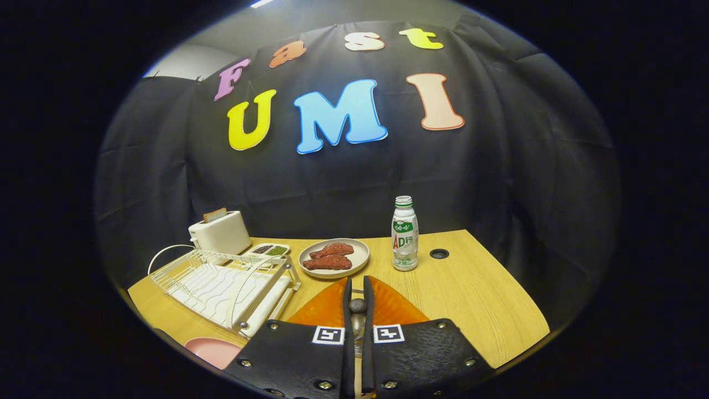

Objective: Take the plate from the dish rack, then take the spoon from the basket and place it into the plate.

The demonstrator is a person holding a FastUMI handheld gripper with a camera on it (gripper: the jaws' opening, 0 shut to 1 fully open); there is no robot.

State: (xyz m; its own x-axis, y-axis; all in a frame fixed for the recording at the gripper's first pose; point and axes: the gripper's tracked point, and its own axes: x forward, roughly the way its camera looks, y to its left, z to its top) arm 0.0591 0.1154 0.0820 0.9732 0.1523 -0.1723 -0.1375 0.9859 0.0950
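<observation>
My gripper is shut on the spoon, whose metal handle runs up the narrow gap between the two fingers to a dark rounded end. Directly under the fingers and spreading to both sides lies the orange ribbed plate on the wooden table. The spoon hangs over the middle of that plate; whether it touches the plate I cannot tell. The white wire dish rack stands left of the plate, with no dish in it.
A white toaster stands behind the rack, beside a small tray of seasonings. Beyond the fingers sit a beige plate with meat, a drink bottle and a cable hole. A pink item lies near left.
</observation>
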